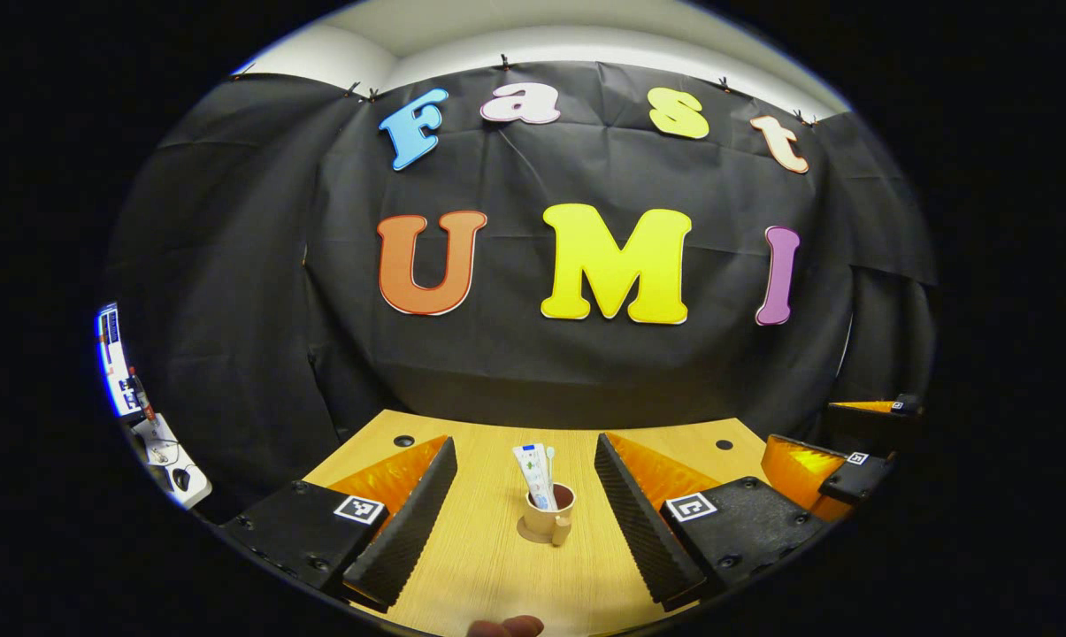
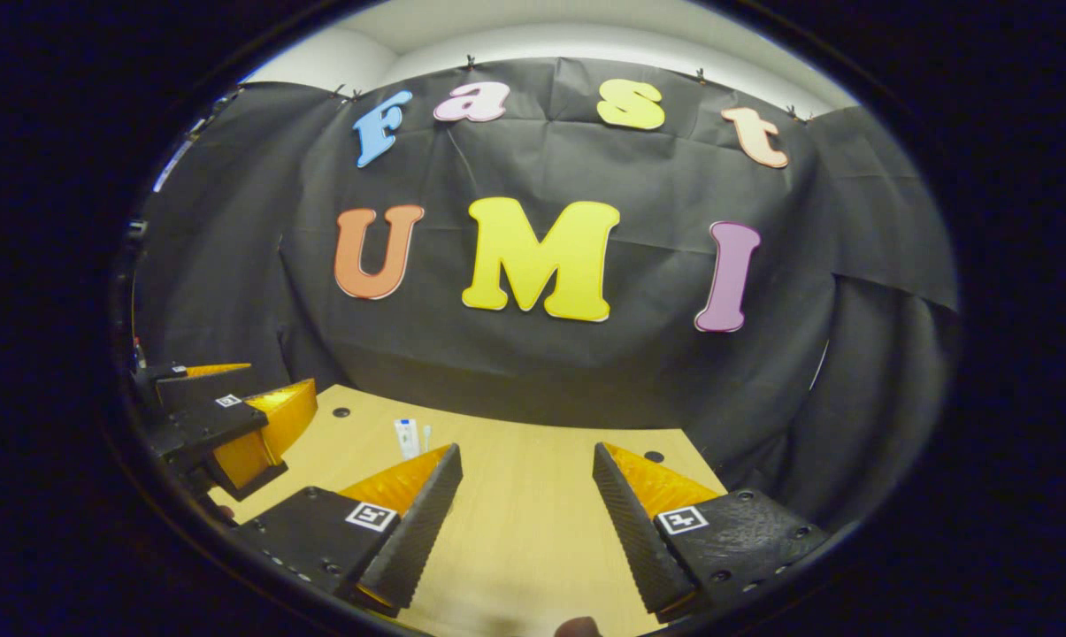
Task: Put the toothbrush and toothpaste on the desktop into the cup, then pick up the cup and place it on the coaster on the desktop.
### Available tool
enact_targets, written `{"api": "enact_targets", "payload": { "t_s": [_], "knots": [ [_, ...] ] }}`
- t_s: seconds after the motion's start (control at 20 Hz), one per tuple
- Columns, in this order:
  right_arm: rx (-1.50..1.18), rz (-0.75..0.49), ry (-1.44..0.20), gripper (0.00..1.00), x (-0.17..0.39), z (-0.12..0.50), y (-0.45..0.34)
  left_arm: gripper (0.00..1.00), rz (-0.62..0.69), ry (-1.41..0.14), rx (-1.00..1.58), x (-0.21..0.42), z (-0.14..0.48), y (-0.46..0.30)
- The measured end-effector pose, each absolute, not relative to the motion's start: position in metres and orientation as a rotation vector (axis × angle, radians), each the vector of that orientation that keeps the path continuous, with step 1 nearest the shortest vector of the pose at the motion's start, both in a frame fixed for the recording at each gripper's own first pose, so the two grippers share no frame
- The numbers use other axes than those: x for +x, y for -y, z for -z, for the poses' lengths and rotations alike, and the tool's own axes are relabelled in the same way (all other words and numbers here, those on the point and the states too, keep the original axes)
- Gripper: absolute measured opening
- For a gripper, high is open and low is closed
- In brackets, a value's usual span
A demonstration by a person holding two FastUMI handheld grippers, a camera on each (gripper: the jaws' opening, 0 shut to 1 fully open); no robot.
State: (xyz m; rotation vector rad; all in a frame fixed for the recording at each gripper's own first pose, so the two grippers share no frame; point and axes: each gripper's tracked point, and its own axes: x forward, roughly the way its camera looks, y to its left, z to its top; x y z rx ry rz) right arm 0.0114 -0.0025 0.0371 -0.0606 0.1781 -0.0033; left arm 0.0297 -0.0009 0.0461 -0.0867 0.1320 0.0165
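Note:
A beige cup point(image 1: 550, 515) with its handle towards me stands upright on a round coaster point(image 1: 527, 533) on the wooden desk point(image 1: 488, 566). The toothpaste tube point(image 1: 533, 473) and the toothbrush point(image 1: 550, 457) stand in the cup. My left gripper point(image 1: 524, 442) is open; the cup shows between its fingers with wide gaps on both sides, untouched. My right gripper point(image 2: 525, 451) is open with nothing between its fingers. In the right gripper view the tops of the toothpaste point(image 2: 406, 436) and toothbrush point(image 2: 425, 433) stick up behind a finger, which hides the cup.
The other gripper shows at each view's side: the right gripper point(image 1: 816, 469), the left gripper point(image 2: 232, 425). The desk has small round holes point(image 1: 403, 440) near its back corners. A screen point(image 1: 112, 354) and a white stand point(image 1: 165, 456) are off to the left. Black cloth closes the back.

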Motion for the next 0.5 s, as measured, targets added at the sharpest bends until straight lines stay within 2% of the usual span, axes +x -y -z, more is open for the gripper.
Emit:
{"api": "enact_targets", "payload": {
  "t_s": [0.5],
  "knots": [
    [-0.036,0.023,-0.139,0.94,0.0122,-0.0458,0.0101,0.99,0.002,-0.109,-0.071,0.0257,-0.0518,0.0067]
  ]
}}
